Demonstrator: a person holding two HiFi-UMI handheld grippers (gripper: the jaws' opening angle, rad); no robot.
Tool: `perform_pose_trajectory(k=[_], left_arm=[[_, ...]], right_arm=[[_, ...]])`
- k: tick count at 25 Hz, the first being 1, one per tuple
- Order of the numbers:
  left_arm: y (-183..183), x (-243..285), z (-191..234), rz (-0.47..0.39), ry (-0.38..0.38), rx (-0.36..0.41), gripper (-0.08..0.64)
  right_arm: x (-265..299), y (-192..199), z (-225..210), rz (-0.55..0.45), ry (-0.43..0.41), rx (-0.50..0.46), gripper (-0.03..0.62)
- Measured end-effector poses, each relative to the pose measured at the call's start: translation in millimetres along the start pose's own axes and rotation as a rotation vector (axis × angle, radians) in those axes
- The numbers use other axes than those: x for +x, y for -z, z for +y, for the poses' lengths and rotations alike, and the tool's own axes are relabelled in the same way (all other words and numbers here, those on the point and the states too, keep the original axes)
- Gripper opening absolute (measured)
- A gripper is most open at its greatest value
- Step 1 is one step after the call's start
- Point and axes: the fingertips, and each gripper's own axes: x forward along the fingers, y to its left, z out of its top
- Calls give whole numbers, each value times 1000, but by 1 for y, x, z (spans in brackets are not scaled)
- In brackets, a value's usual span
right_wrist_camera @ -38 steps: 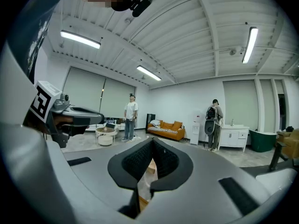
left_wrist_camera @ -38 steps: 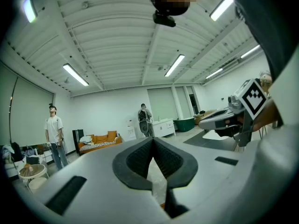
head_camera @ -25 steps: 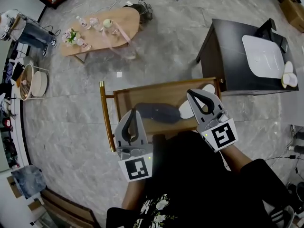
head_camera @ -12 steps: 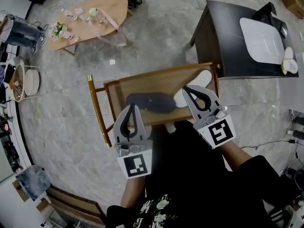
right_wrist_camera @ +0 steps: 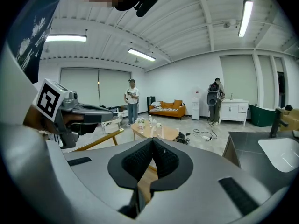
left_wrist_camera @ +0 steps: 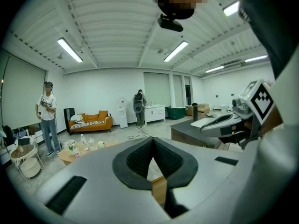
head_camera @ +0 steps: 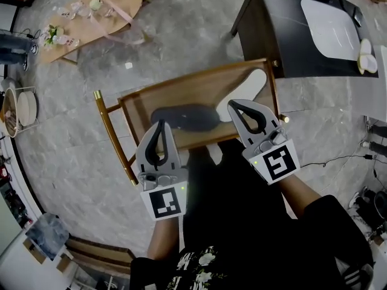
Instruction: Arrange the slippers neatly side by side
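A dark grey slipper (head_camera: 184, 118) lies crosswise on a low wooden rack (head_camera: 181, 92). To its right, a white slipper (head_camera: 251, 86) lies at an angle, its far end toward the rack's back right corner. My left gripper (head_camera: 160, 124) hovers over the rack's front edge, just left of the dark slipper, shut and empty. My right gripper (head_camera: 232, 104) is shut too, its tip over the near end of the white slipper. In both gripper views the jaws (left_wrist_camera: 153, 139) (right_wrist_camera: 152, 141) meet with nothing between them, and neither slipper shows.
A black table (head_camera: 284, 41) with a white tray (head_camera: 329, 26) stands right behind the rack. An oval wooden coffee table (head_camera: 91, 11) with small items is at the far left. A round stand (head_camera: 18, 107) is at the left edge. People stand far off in the room.
The head view has swung, so the rack now sits higher and more tilted in frame. Both grippers stay shut and have edged forward over the rack's front.
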Motion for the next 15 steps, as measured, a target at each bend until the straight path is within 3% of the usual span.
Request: perform_pose_trajectory(k=[15], left_arm=[[50,21,-12,92,101,-11,2]], right_arm=[[15,50,7,110,10,54,-2]])
